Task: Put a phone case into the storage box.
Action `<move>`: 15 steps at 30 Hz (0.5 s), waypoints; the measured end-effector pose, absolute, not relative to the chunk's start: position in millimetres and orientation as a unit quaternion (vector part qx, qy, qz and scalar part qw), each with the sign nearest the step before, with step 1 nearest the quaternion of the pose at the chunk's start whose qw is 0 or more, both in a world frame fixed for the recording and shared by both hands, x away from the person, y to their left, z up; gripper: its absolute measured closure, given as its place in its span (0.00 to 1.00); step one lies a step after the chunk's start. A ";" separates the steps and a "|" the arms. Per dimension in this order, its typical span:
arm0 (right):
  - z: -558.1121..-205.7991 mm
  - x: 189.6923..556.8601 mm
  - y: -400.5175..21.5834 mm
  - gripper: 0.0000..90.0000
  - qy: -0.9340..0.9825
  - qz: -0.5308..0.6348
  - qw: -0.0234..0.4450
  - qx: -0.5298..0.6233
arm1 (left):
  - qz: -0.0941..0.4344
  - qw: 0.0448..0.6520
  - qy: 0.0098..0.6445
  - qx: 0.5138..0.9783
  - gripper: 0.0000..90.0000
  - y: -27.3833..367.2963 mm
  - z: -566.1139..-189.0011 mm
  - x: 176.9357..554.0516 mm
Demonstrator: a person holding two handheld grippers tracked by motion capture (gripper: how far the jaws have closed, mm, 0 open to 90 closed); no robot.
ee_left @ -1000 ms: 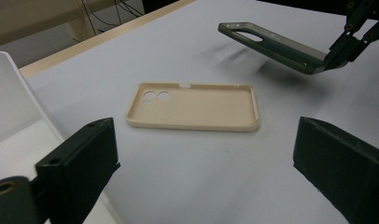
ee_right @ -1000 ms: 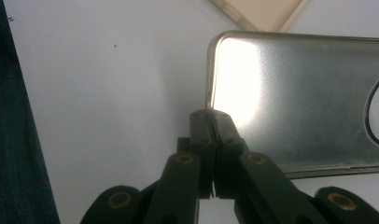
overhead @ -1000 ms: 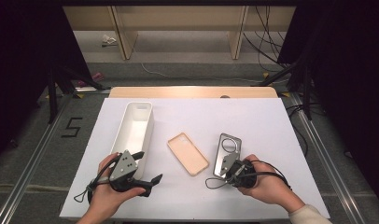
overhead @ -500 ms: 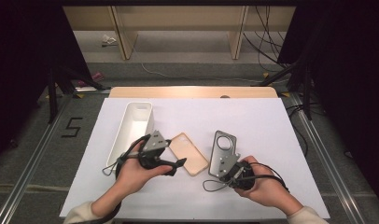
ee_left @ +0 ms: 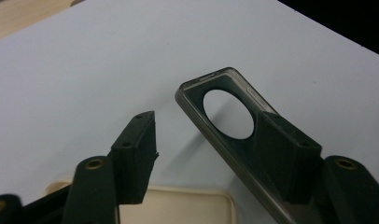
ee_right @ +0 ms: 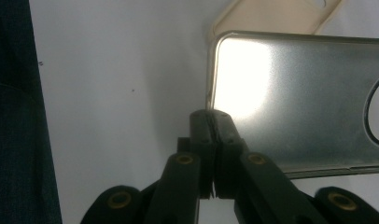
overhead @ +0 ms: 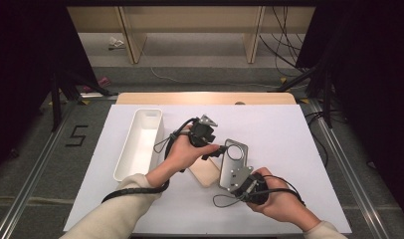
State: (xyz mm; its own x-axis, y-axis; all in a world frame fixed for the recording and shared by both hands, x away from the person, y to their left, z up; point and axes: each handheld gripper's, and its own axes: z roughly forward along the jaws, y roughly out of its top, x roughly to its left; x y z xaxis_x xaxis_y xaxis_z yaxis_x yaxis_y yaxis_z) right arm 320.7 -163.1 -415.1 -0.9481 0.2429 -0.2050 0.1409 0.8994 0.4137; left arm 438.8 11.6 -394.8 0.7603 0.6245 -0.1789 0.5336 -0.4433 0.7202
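A grey phone case [overhead: 235, 162] with a round hole lies tilted on the white table, and my right gripper [overhead: 242, 186] is shut on its near end. In the right gripper view the jaws [ee_right: 211, 116] pinch the rim of the grey case [ee_right: 295, 102]. My left gripper [overhead: 217, 149] reaches across to the case's far end. Its jaws have just been closing and still stand open [ee_left: 208, 123]. The grey case's [ee_left: 215, 88] long edge runs between them, clear of the left pad. A beige phone case [overhead: 206, 173] lies flat under the left hand.
A long white tray [overhead: 140, 144] stands at the left of the white table top [overhead: 289, 134]. A wooden strip [overhead: 205, 98] runs along the far edge. Cables trail from both grippers over the near part of the table.
The left hand swept from beside the tray's near end rightward and away, over the beige case, to the grey case's far end. Its jaws narrowed. The right gripper kept its hold.
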 end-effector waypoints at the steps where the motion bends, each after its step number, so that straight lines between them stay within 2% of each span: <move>1: -415.1 320.7 -163.1 0.99 0.966 0.201 0.127 0.099 | 0.057 0.402 0.342 0.848 0.45 11.6 -394.8 438.8; 4: -414.4 319.6 -161.2 0.99 0.966 0.202 0.127 0.097 | 0.040 0.393 0.357 0.847 0.48 5.8 -398.4 446.9; 6: -414.0 318.5 -159.5 0.99 0.966 0.203 0.129 0.094 | 0.020 0.381 0.361 0.851 0.54 2.1 -402.2 452.6; 15: -411.5 316.8 -157.2 0.99 0.964 0.212 0.134 0.085 | -0.004 0.364 0.387 0.847 0.63 0.1 -408.0 462.4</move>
